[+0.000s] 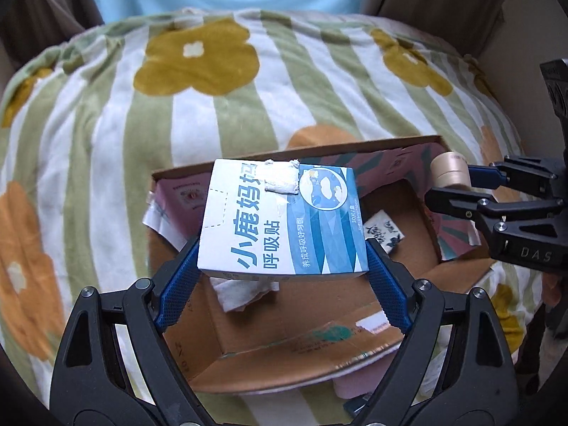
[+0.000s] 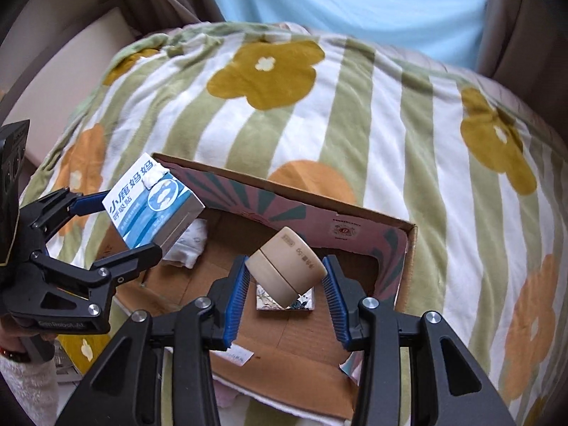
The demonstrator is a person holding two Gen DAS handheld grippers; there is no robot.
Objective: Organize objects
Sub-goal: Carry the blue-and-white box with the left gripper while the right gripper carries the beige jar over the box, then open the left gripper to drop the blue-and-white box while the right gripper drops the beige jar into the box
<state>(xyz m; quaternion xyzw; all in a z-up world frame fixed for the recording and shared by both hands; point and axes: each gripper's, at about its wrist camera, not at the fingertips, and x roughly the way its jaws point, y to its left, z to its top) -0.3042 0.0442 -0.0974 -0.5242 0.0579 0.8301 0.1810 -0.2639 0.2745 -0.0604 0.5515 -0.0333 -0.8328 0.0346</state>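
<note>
My left gripper [image 1: 282,254] is shut on a blue and white carton [image 1: 284,216] printed with large characters, its pads on the two long sides. It hangs tilted above the left part of an open cardboard box [image 1: 294,149]. My right gripper [image 2: 285,265] is shut on a beige round jar [image 2: 287,266], tilted, above the box's floor [image 2: 284,340]. In the right wrist view the left gripper [image 2: 131,225] holds the carton [image 2: 152,206] over the box's left end. The left wrist view shows the right gripper [image 1: 454,183] holding the jar [image 1: 449,174] by the box's right wall.
The box lies on a striped, flowered blanket [image 1: 106,135]. Inside it are a small printed packet [image 2: 269,301] and a crumpled white wrapper [image 2: 188,245]. A person in a light blue top [image 2: 355,3] sits beyond the blanket. A beige ledge [image 2: 71,71] is at far left.
</note>
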